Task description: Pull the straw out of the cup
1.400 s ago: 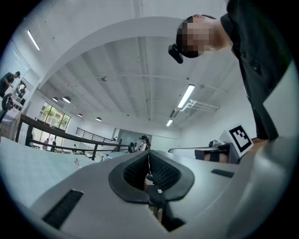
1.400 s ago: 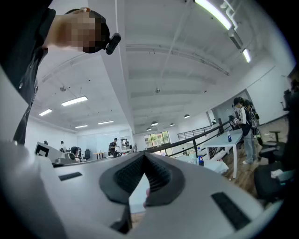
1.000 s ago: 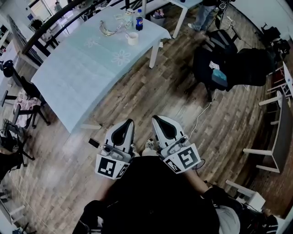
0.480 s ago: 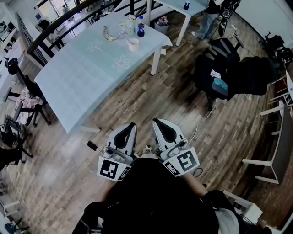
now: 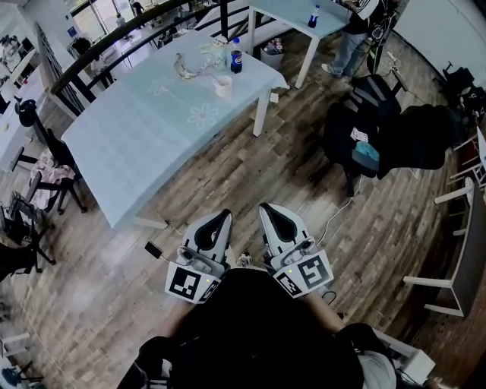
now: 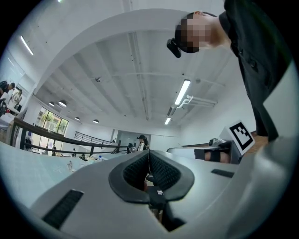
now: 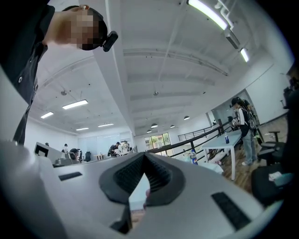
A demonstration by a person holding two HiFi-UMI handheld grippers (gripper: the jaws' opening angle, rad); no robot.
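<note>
A small white cup (image 5: 222,85) stands near the far end of a long table with a pale blue cloth (image 5: 144,144); a straw in it is too small to make out. Beside the cup are a blue-labelled bottle (image 5: 235,59) and a clear curved object (image 5: 188,68). My left gripper (image 5: 222,215) and right gripper (image 5: 267,207) are held side by side close to my body, over the wooden floor, well short of the table. Both are shut with nothing between the jaws. In the left gripper view (image 6: 148,153) and the right gripper view (image 7: 144,155) the tips meet, pointing roughly level across the room.
A black chair piled with bags (image 5: 380,125) stands to the right, with a white cable (image 5: 334,207) on the floor near it. A person (image 5: 353,34) stands by a second white table (image 5: 292,15). Dark chairs (image 5: 38,178) sit left; white furniture (image 5: 456,254) right.
The table, cup and chair have slid down and slightly right in the head view as I come nearer. Both grippers stay shut, side by side.
</note>
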